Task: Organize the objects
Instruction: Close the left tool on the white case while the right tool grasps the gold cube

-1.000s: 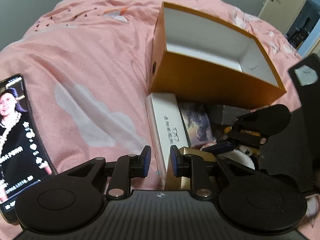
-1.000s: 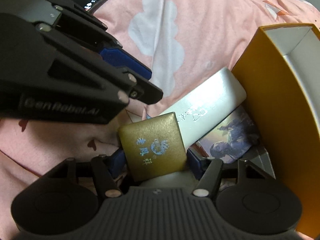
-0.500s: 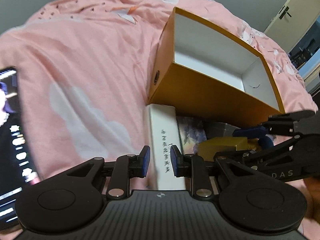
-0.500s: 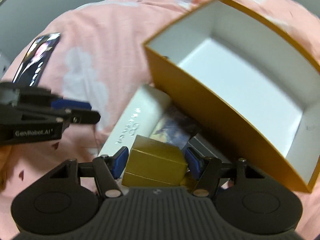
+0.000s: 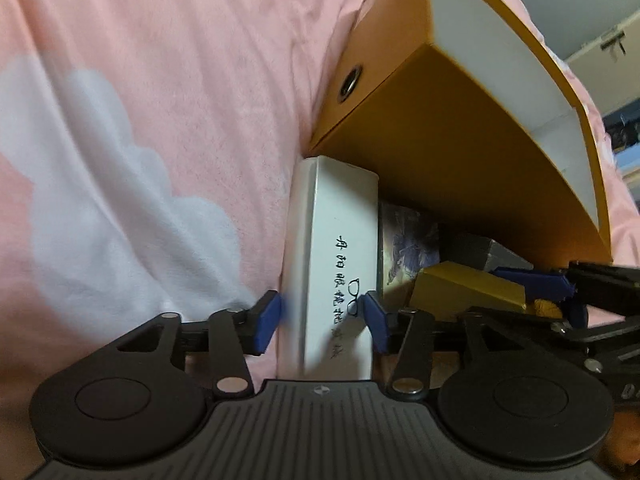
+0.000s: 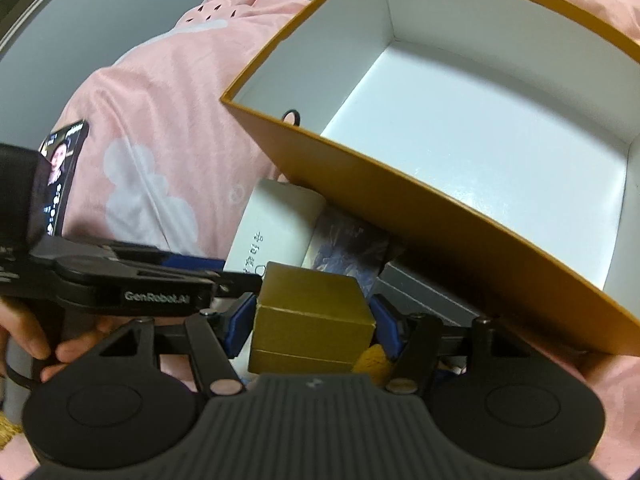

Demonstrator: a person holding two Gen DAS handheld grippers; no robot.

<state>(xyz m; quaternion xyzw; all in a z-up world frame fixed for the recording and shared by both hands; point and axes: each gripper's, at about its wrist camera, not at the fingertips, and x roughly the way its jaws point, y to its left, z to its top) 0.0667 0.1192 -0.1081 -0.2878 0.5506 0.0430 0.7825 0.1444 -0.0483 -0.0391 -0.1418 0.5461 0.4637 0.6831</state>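
My right gripper [image 6: 312,320] is shut on a small gold box [image 6: 316,316] and holds it lifted just in front of the large orange box [image 6: 420,208], whose white inside is bare. My left gripper [image 5: 322,320] is open, its blue pads on either side of a long white glasses case [image 5: 340,256] lying on the pink bedspread; I cannot tell whether they touch it. The gold box [image 5: 468,288] and right gripper [image 5: 560,292] show at the right of the left wrist view. The left gripper [image 6: 224,276] crosses the right wrist view.
A picture card [image 5: 412,240] and a grey box [image 5: 504,252] lie between the glasses case and the orange box. A lit phone [image 6: 60,172] lies on the bedspread at left. A hand [image 6: 32,344] holds the left gripper's handle.
My left gripper has opened and moved forward and down, straddling the white glasses case. My right gripper has lifted the gold box up toward the orange box's near wall.
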